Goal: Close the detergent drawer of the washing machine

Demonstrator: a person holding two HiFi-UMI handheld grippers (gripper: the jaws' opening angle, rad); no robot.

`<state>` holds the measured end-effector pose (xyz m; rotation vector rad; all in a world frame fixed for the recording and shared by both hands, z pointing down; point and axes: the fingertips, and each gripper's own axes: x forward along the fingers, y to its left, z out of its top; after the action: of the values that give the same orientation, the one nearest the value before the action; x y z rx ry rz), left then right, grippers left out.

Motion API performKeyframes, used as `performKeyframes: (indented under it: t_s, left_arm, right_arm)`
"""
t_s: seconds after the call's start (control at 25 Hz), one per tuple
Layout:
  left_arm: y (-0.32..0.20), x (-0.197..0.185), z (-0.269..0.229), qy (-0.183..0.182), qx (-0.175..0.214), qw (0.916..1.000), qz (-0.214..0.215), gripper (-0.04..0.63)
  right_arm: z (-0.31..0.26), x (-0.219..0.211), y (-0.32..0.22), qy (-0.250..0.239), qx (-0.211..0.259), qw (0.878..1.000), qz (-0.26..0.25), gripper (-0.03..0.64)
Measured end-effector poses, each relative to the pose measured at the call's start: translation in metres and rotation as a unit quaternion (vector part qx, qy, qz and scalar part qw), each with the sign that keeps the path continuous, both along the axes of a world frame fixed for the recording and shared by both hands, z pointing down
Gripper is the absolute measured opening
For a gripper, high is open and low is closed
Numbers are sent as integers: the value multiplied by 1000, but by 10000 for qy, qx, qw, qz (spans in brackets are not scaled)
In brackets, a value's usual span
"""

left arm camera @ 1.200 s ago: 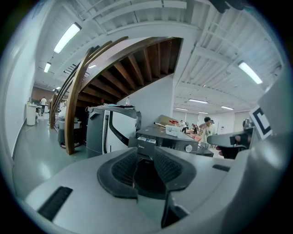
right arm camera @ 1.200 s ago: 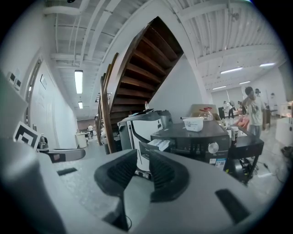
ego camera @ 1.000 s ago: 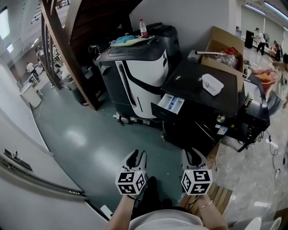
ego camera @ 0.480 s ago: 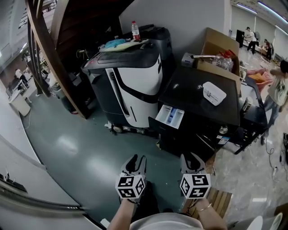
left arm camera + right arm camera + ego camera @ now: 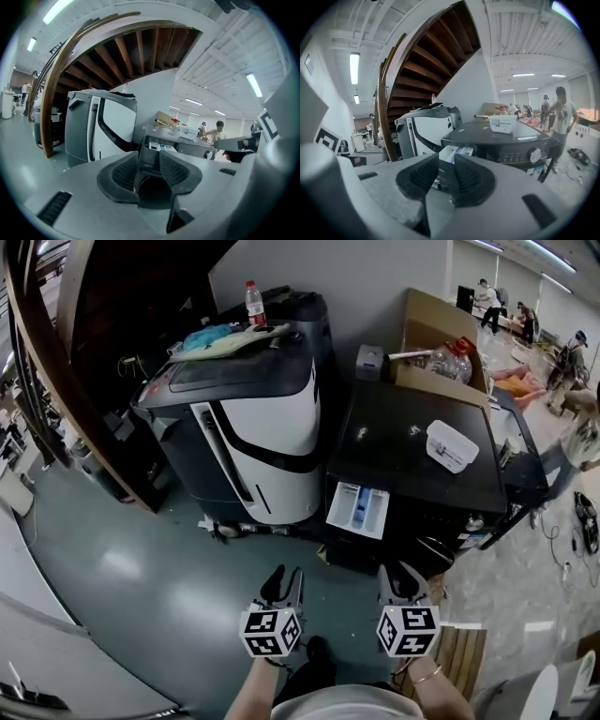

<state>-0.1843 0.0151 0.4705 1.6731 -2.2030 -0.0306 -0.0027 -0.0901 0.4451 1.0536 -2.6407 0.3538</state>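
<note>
The black washing machine (image 5: 412, 460) stands ahead of me, right of centre. Its white detergent drawer (image 5: 358, 509) sticks out of the front top left corner, with blue compartments showing. Both grippers hover low over the floor, well short of the machine. My left gripper (image 5: 284, 577) is open with nothing between its pads, and its jaws have just been opening. In the left gripper view the drawer (image 5: 161, 147) shows beyond that gripper (image 5: 149, 161). My right gripper (image 5: 401, 576) is open and empty too. The drawer (image 5: 454, 151) lies straight past its jaws (image 5: 446, 171).
A large white and black machine (image 5: 253, 399) stands left of the washer, with a bottle (image 5: 251, 298) on top. A white tub (image 5: 452, 444) lies on the washer lid, a cardboard box (image 5: 436, 343) behind it. A wooden pallet (image 5: 459, 652) lies at right. People stand far right.
Both grippers and my view have moved toward the washing machine, which now looks larger and more centred. The drawer stays pulled out.
</note>
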Motion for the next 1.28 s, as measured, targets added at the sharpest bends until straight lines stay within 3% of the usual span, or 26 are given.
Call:
performKeyframes:
  t_s: [0.24, 0.56, 0.96, 1.28]
  left_arm:
    - [-36, -31, 3, 51, 14, 9989, 466, 138]
    - [-70, -39, 8, 65, -85, 9945, 1039, 138]
    - [-98, -34, 18, -16, -235, 9890, 1459, 138]
    - [-111, -36, 33, 5, -379, 9876, 1523, 143]
  right_arm:
    - [3, -20, -17, 37, -28, 9989, 464, 86]
    - [15, -16, -28, 77, -224, 9943, 1041, 86]
    - [40, -6, -39, 179, -467, 9900, 1315, 86]
    - [62, -8, -49, 408, -572, 9893, 1280, 86]
